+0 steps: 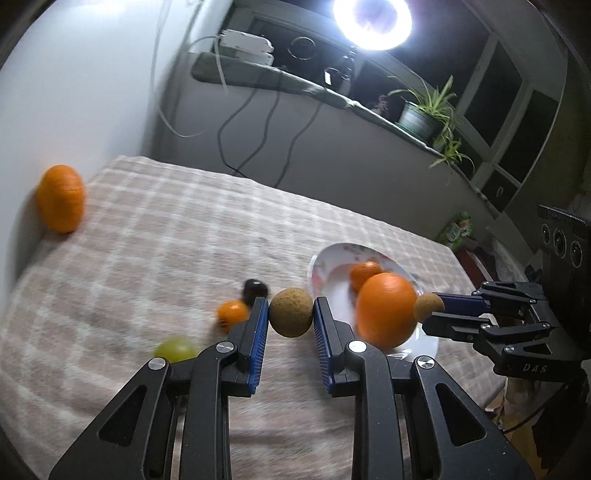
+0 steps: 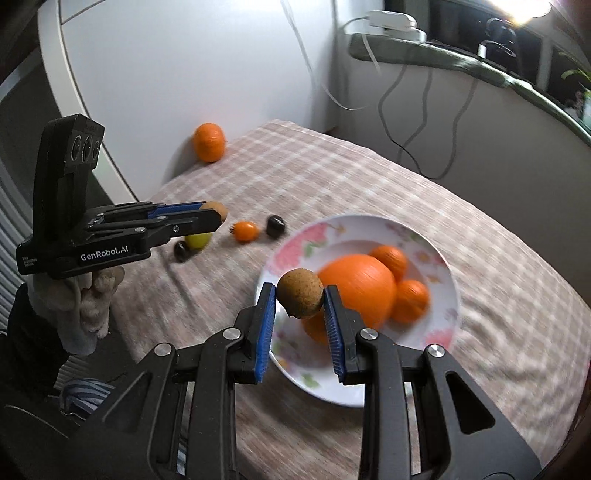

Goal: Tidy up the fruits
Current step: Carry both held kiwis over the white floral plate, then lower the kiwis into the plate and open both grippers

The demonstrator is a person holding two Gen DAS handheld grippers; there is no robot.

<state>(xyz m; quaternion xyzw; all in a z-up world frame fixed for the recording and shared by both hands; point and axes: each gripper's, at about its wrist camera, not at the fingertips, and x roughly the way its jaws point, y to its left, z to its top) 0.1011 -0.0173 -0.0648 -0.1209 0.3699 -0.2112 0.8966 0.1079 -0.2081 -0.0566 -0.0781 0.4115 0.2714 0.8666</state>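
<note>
My left gripper [image 1: 291, 312] is shut on a round brown fruit [image 1: 290, 312] above the checked cloth, left of the plate. It also shows in the right wrist view [image 2: 218, 214]. My right gripper [image 2: 300, 295] is shut on a second brown fruit [image 2: 300, 293] over the near rim of the floral plate [image 2: 354, 384]. It also shows in the left wrist view [image 1: 432, 308]. The plate holds a large orange [image 2: 356, 291] and small oranges [image 2: 410, 299]. On the cloth lie a small orange fruit [image 2: 245, 230], a green fruit [image 2: 197, 240] and dark fruits [image 2: 276, 225].
A lone orange [image 2: 209, 142] rests against the white wall at the cloth's far left. Cables [image 2: 413, 122] hang behind the table from a shelf [image 1: 258, 74]. A potted plant [image 1: 424, 114] and a bright ring light [image 1: 373, 22] stand behind.
</note>
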